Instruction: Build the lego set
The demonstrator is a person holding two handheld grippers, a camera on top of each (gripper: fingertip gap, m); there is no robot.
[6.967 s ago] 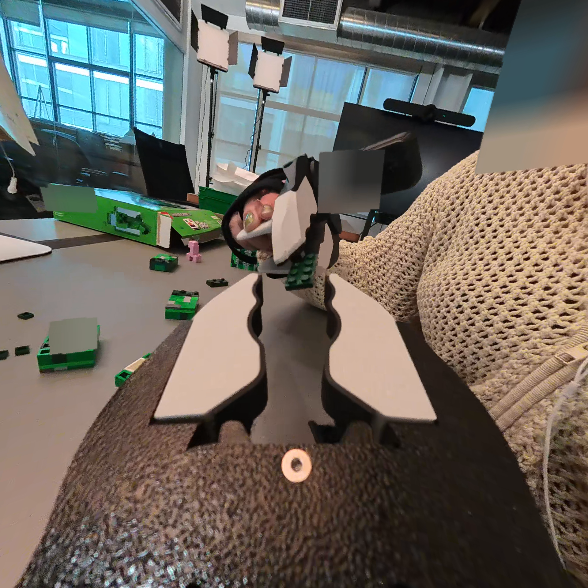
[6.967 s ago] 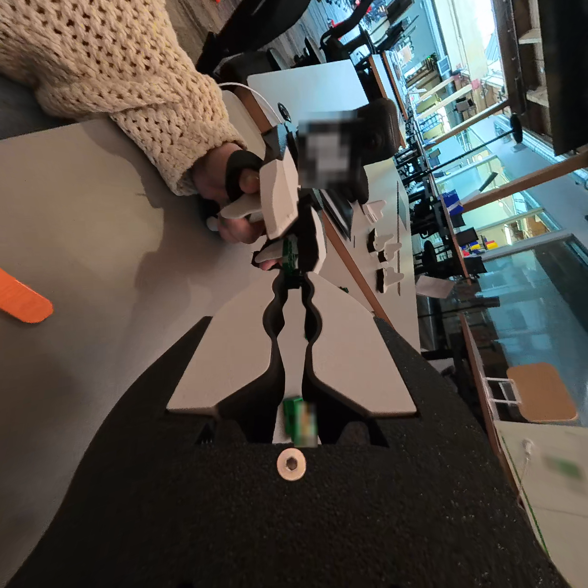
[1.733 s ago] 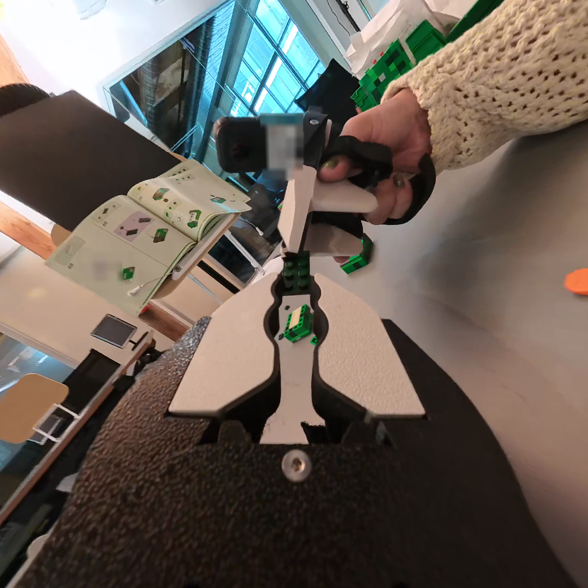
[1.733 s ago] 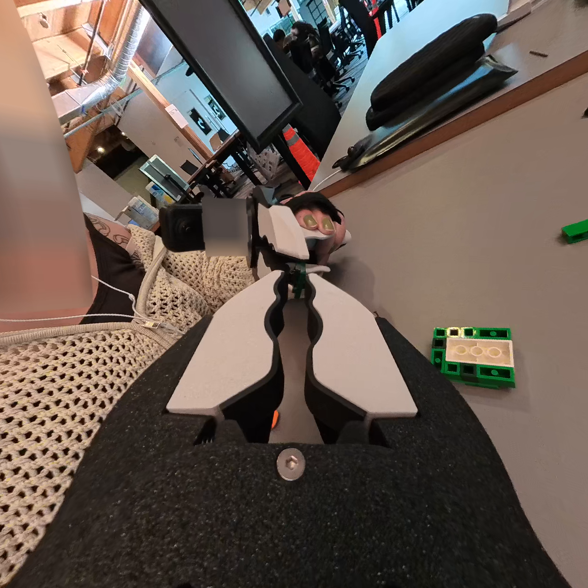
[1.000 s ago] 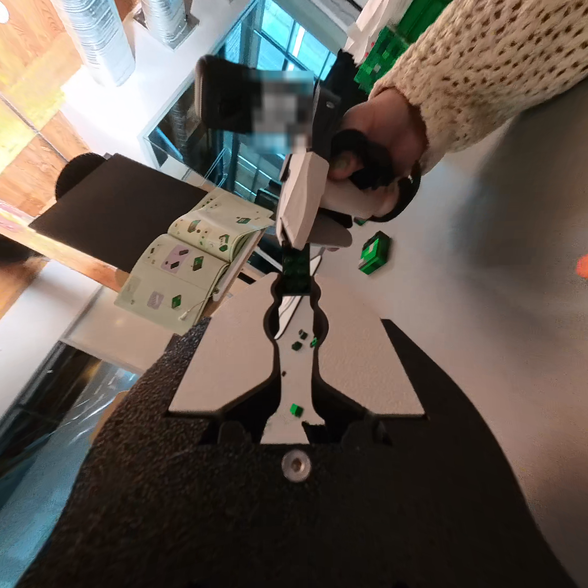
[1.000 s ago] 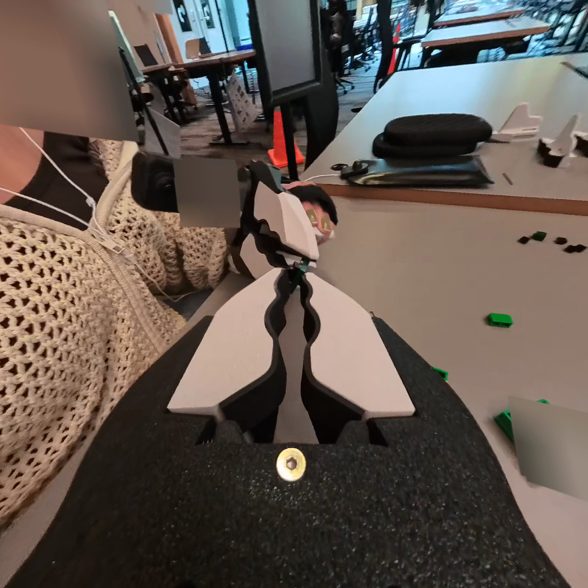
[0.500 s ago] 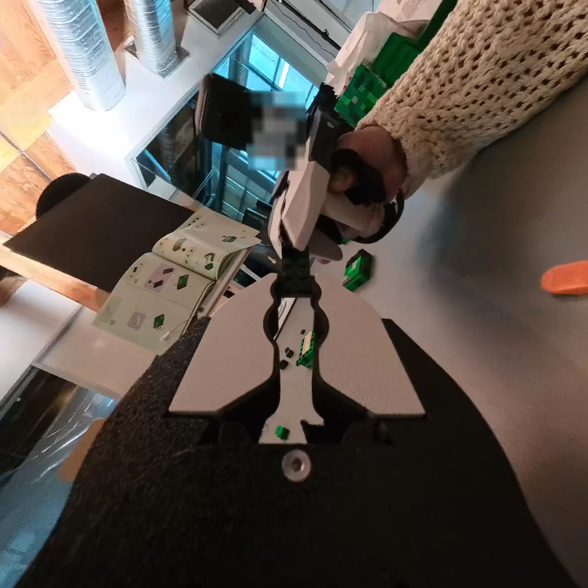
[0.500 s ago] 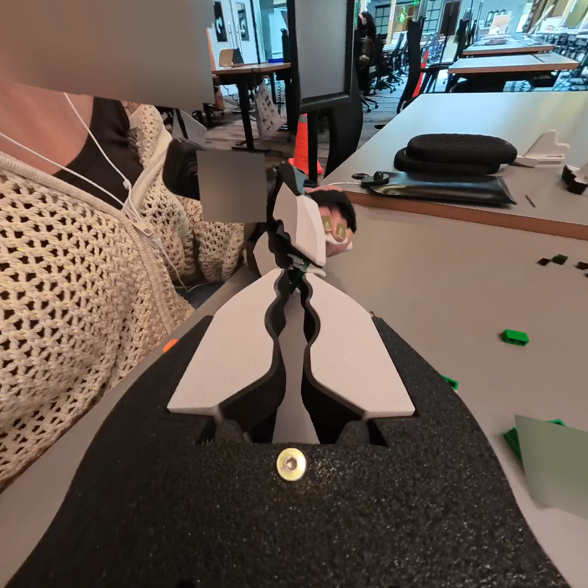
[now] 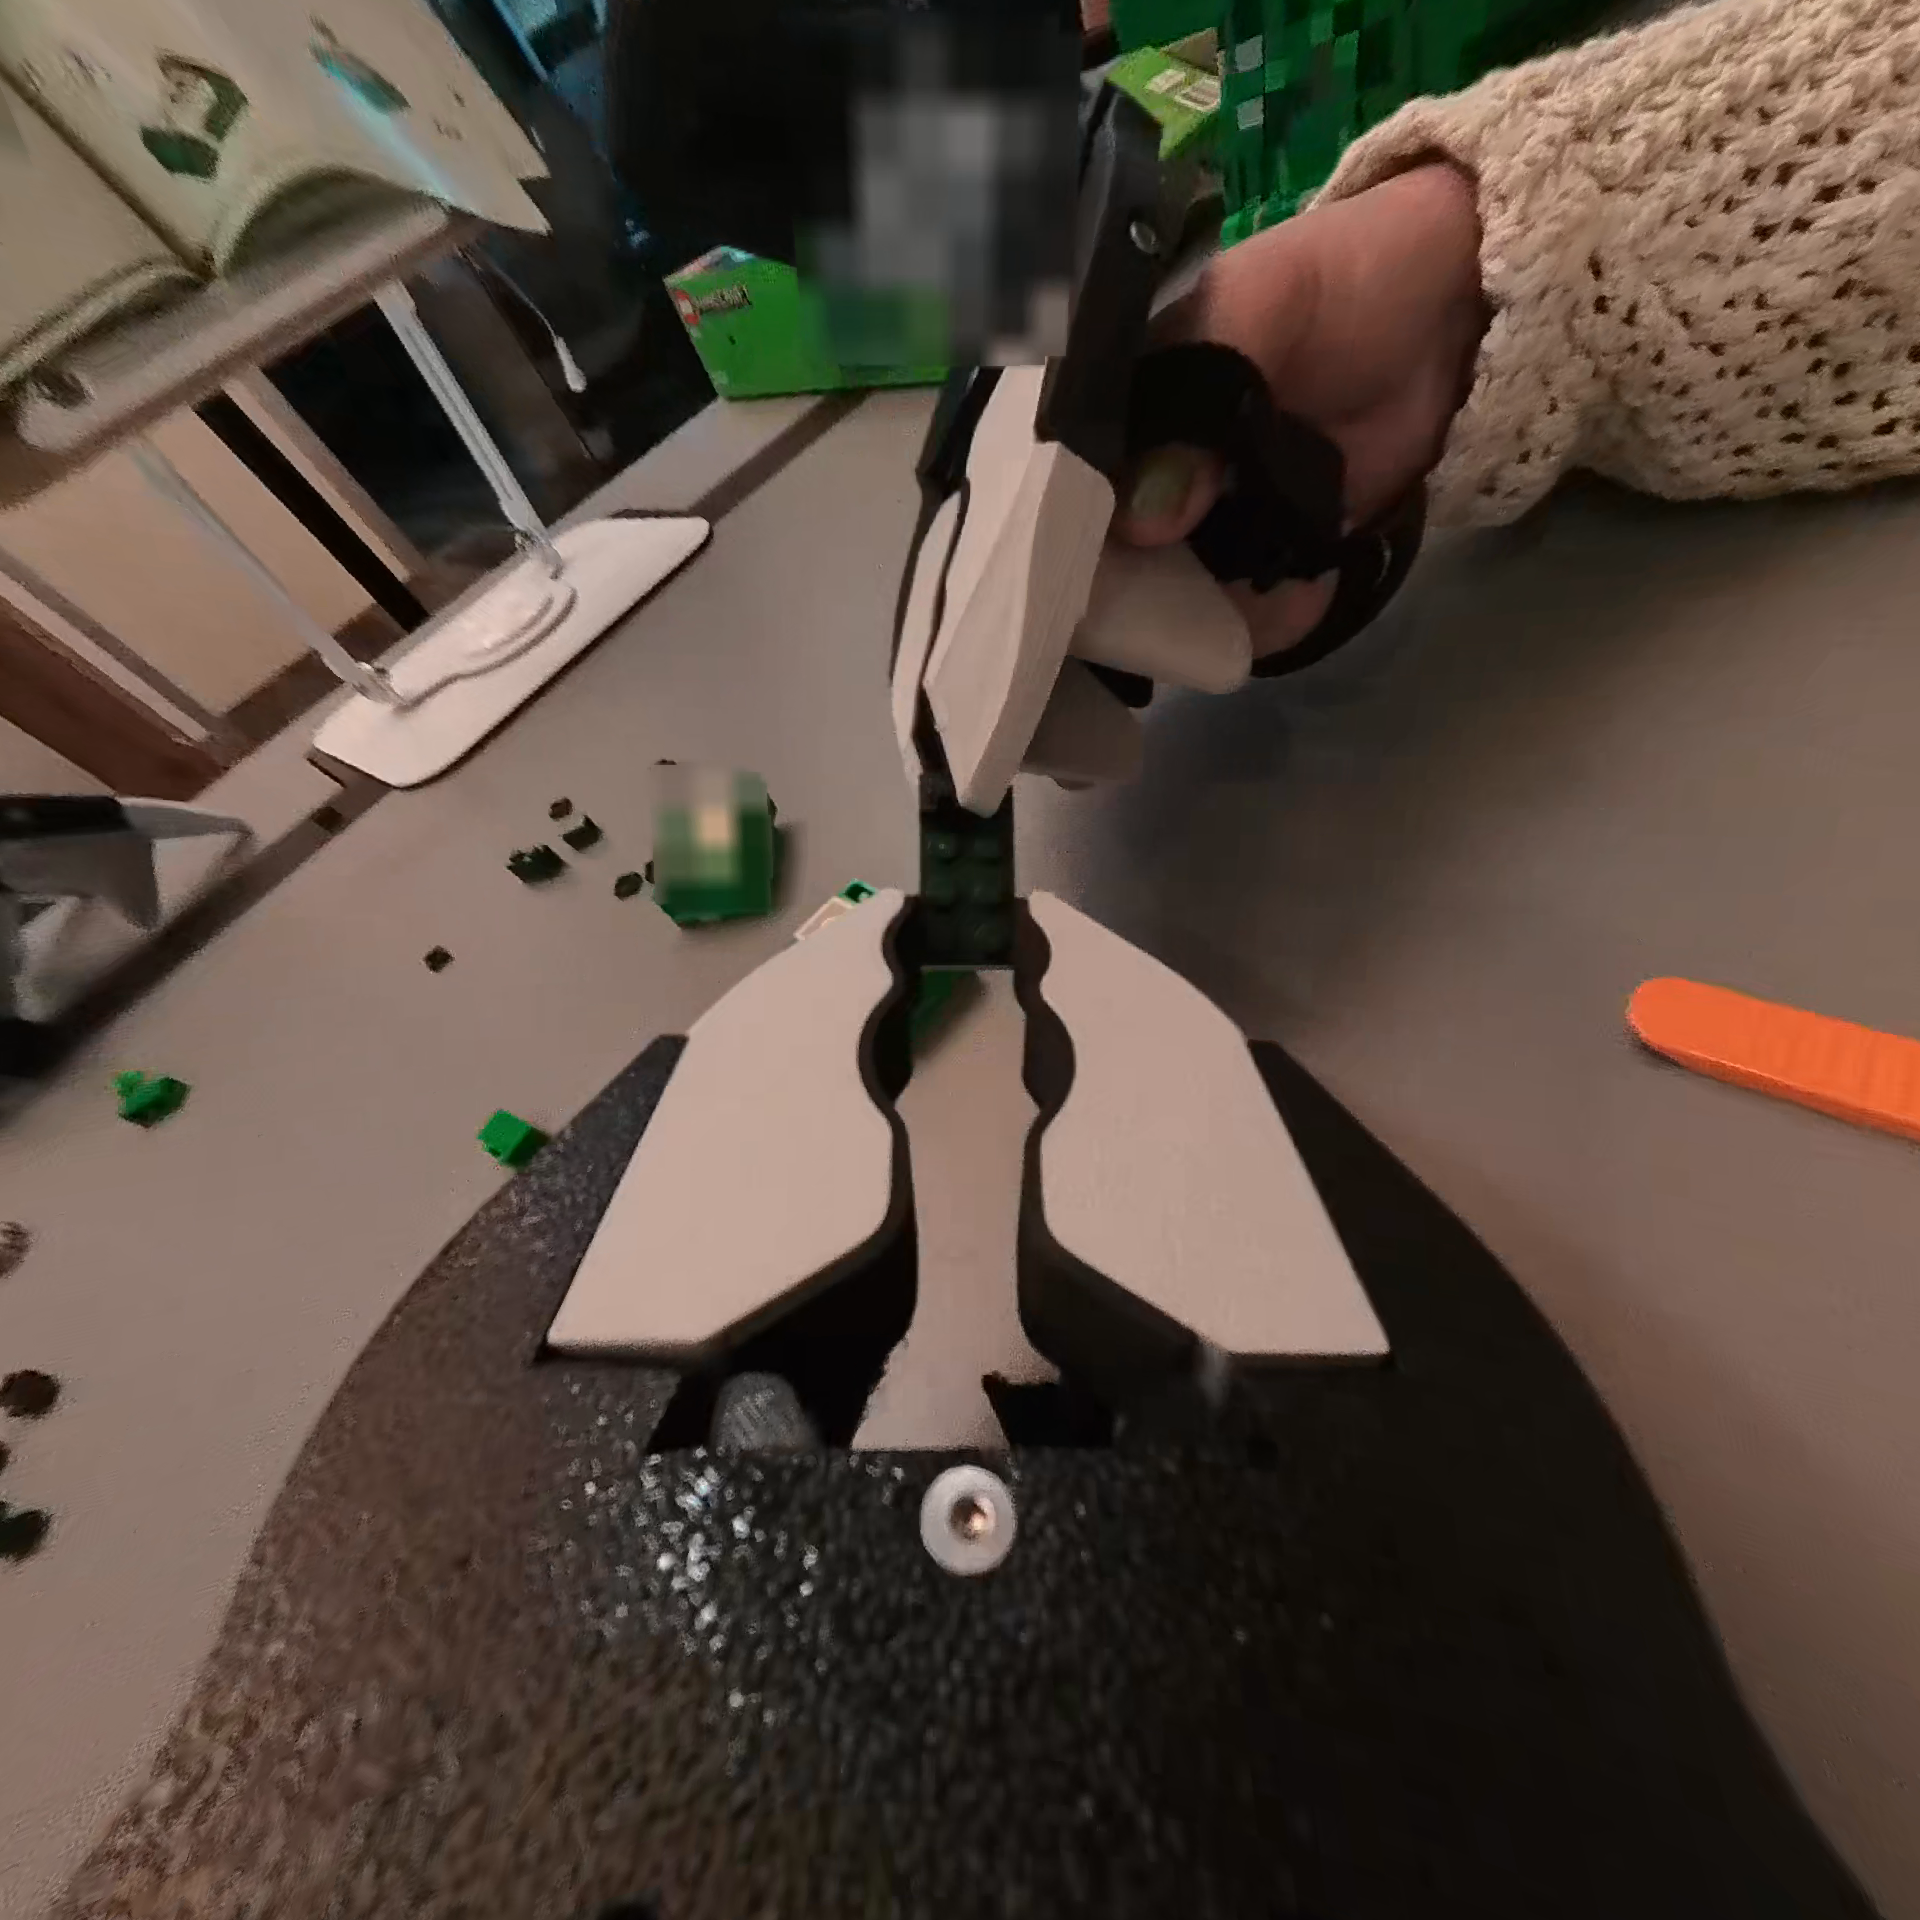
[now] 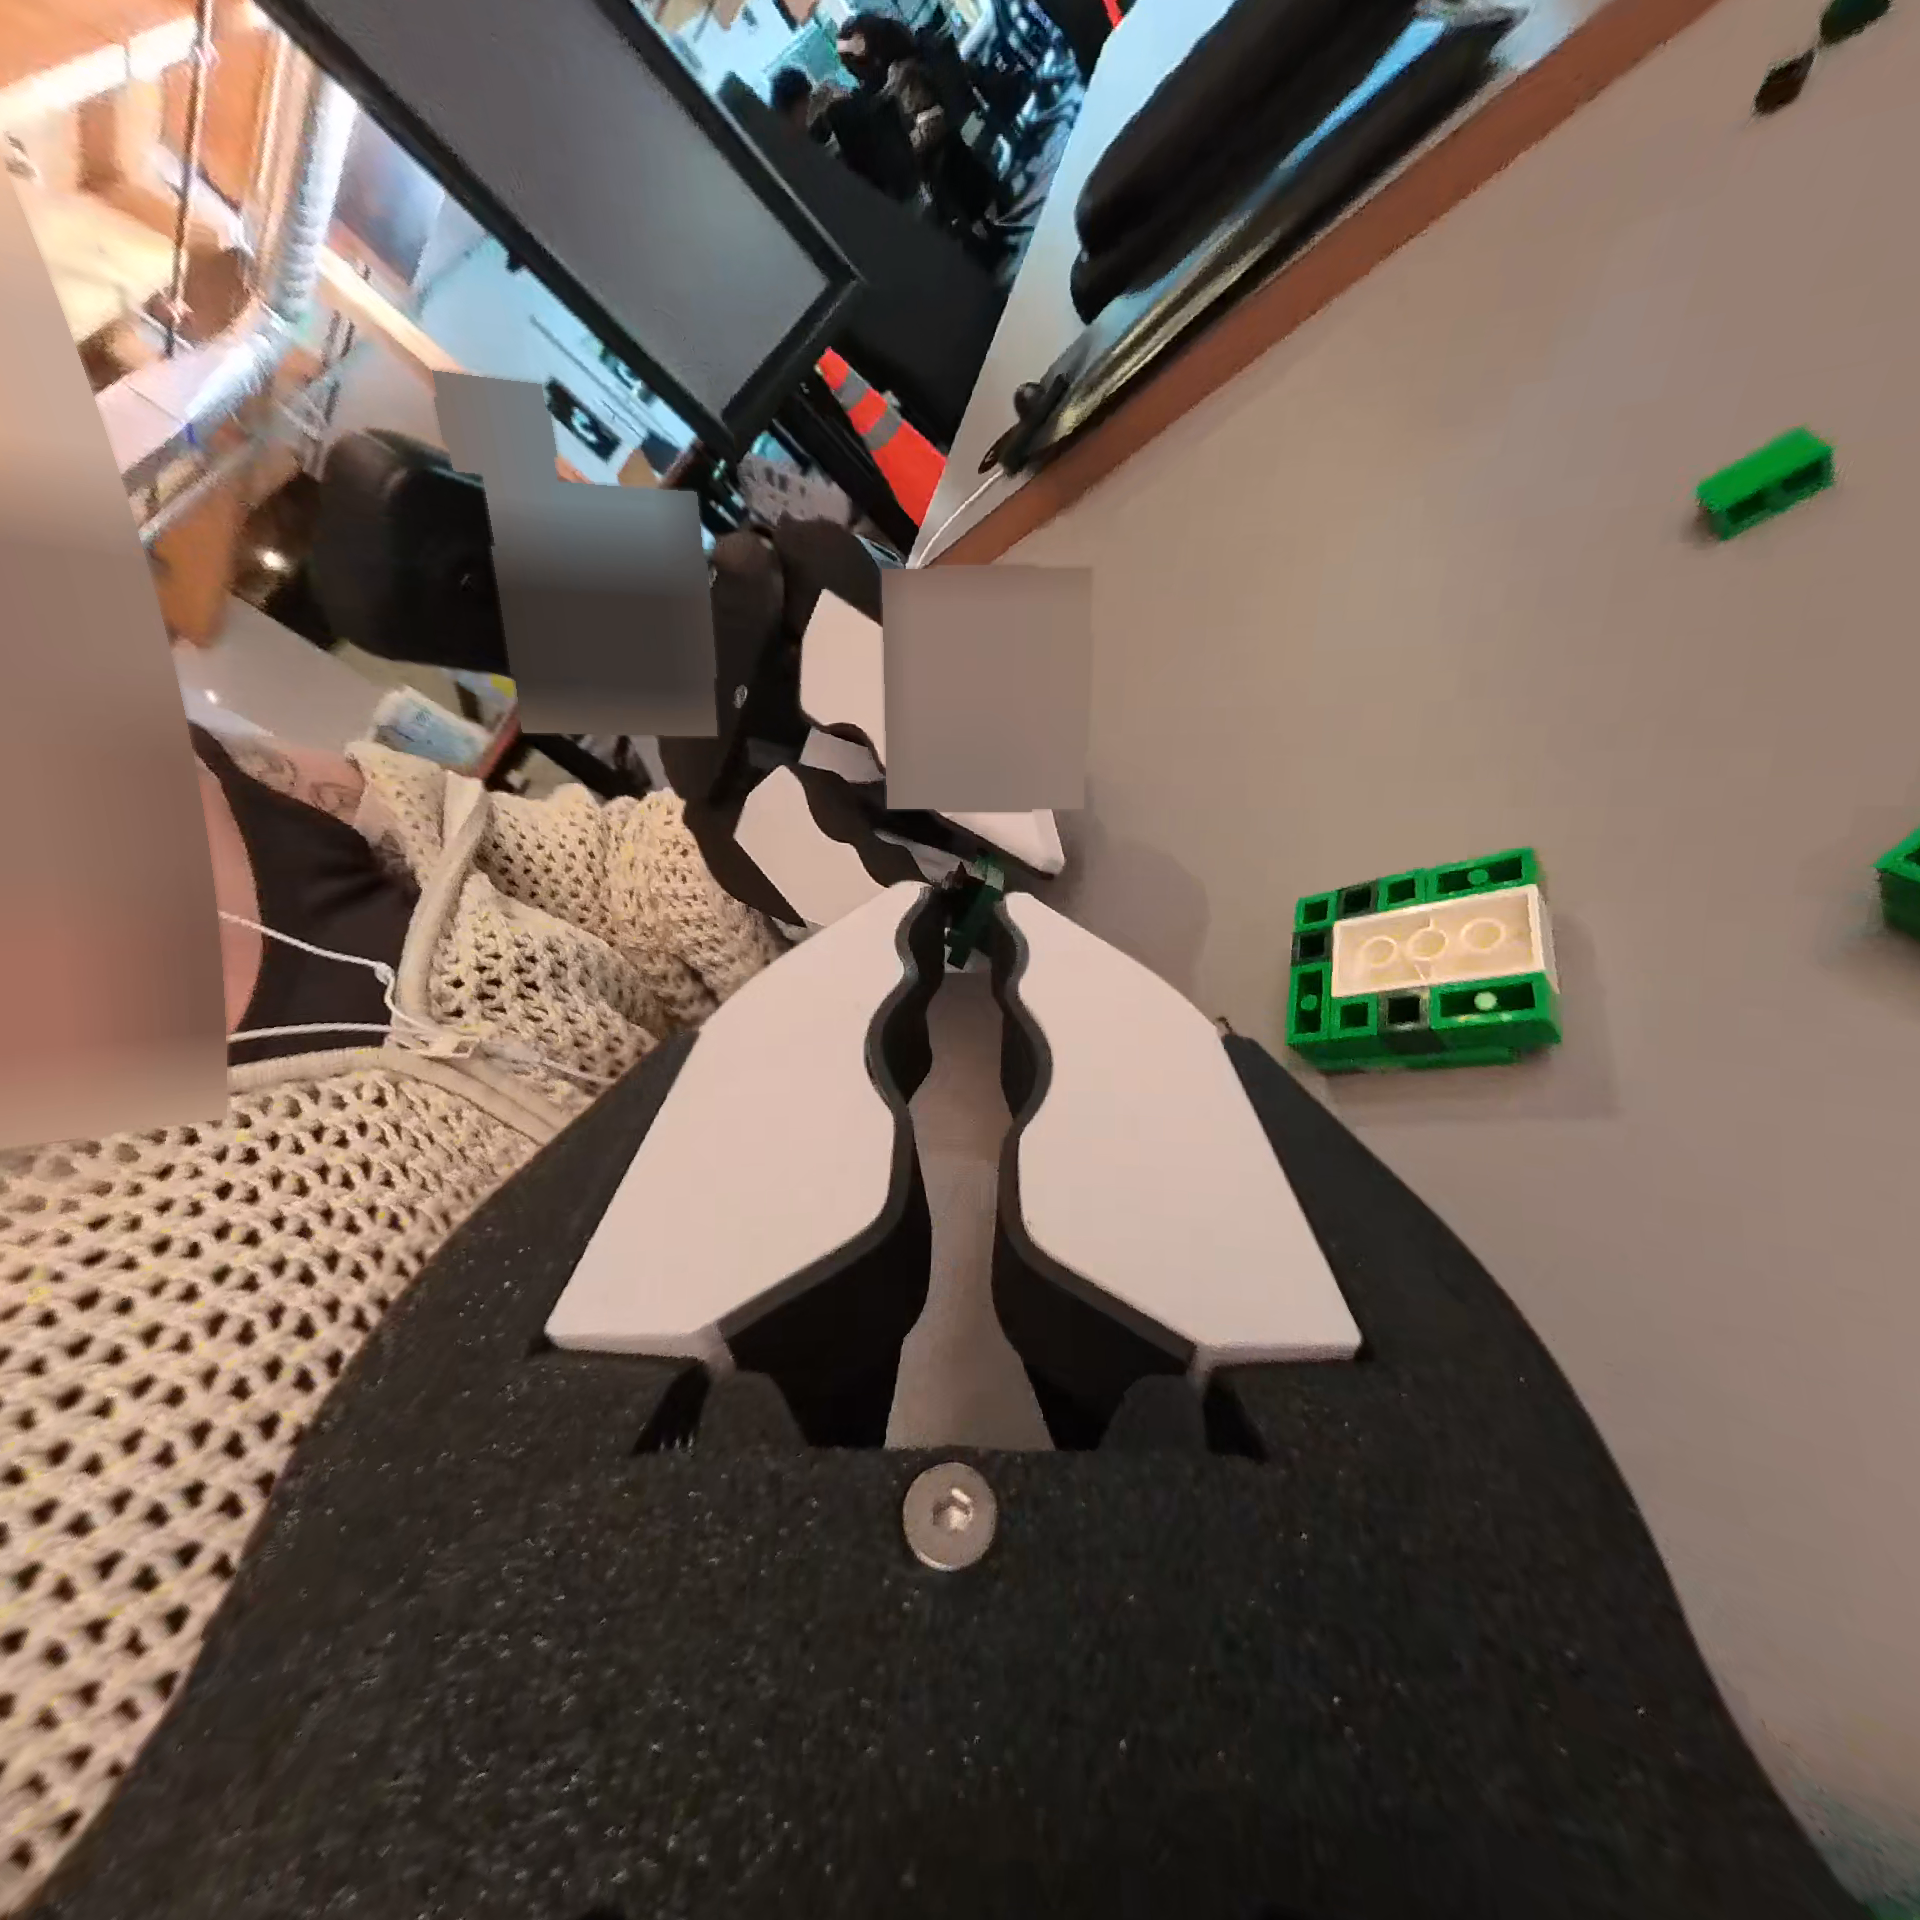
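A big grey table [image 9: 1455, 831] fills most of both views, in a large room with more tables and a big dark screen [image 10: 582, 208] standing behind. A long black pad [image 10: 1247, 177] lies on the next table. An open booklet [image 9: 208, 135] sits high on a clear stand [image 9: 488, 623] at the far left of the table, and a green box [image 9: 769, 322] lies behind it. A person in a cream knitted sweater [image 9: 1683, 270] holds both tools above the table. The left gripper [image 9: 961, 940] is nearly closed, with its tips pinching the sides of a dark green plate [image 9: 966, 894]. The right gripper [image 9: 961, 790] comes down from above, squeezed shut on the top end of the same plate, so the plate hangs in the air between the two. A green and white block build [image 10: 1423, 961] lies on the table to the right. An orange stick [image 9: 1777, 1049] lies flat on the right side too. Small green bricks [image 9: 151, 1096] and tiny black pieces [image 9: 566, 842] are scattered on the left.
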